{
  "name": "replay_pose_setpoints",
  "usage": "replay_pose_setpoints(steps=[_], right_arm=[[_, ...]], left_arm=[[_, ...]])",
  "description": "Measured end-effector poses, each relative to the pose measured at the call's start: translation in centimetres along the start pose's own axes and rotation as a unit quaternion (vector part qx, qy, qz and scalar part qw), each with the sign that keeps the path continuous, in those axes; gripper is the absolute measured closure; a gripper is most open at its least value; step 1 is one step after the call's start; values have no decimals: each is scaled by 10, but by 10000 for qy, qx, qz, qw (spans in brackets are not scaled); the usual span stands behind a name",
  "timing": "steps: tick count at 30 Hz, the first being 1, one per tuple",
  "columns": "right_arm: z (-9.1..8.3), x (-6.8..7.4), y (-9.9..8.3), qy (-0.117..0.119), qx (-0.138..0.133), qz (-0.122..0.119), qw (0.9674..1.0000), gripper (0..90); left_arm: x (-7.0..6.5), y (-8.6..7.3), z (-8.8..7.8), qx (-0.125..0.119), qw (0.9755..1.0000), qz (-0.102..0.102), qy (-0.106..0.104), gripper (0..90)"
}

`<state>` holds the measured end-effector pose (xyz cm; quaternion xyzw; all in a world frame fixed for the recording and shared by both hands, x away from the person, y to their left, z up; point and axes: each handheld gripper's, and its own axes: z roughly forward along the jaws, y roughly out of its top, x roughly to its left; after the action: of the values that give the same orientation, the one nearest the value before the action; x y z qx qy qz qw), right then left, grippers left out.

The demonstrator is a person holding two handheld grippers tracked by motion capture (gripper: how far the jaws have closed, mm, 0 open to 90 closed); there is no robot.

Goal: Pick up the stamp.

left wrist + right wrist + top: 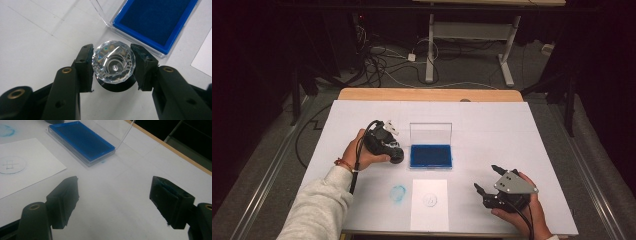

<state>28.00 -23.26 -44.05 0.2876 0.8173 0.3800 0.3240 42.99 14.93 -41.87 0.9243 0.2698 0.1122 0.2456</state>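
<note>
A stamp with a clear faceted knob (113, 62) and a black base stands on the white table just left of the blue ink pad (155, 20). My left gripper (113, 68) is shut on the knob, one pad pressed against each side. In the high view that gripper (393, 152) sits at the left edge of the ink pad (431, 155), whose clear lid (430, 133) stands upright. My right gripper (486, 177) rests near the front right, open with nothing between its jaws (113, 202). The ink pad (82, 140) lies ahead of it.
A white sheet of paper (429, 202) with a faint round mark lies at the front centre. A blue ink smudge (398, 194) marks the table to its left. The table's wooden far edge (429, 94) faces a floor with cables and another table's legs.
</note>
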Motion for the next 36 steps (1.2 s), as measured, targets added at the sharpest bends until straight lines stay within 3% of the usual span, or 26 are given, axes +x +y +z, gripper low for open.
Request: replay_pose_setpoints(steps=[9, 16, 23, 27, 36], right_arm=[[0, 1, 0, 69, -31, -37, 10000, 232], [1, 1, 0, 62, 9, -56, 10000, 231], [0, -1, -1, 35, 9, -18, 10000, 229], [2, -1, -1, 17, 10, 8, 10000, 224], [3, -1, -3, 48, 21, -28, 10000, 216]], left_arm=[[-4, -2, -4, 7, 9998, 25, 189, 549], [-5, -16, -23, -563, 9976, -177, 367, 549], [-11, -28, -31, -841, 9954, -263, 373, 550], [-18, -31, -37, -927, 9945, -165, 454, 550], [-33, -32, -57, -1248, 9915, 16, 370, 550]])
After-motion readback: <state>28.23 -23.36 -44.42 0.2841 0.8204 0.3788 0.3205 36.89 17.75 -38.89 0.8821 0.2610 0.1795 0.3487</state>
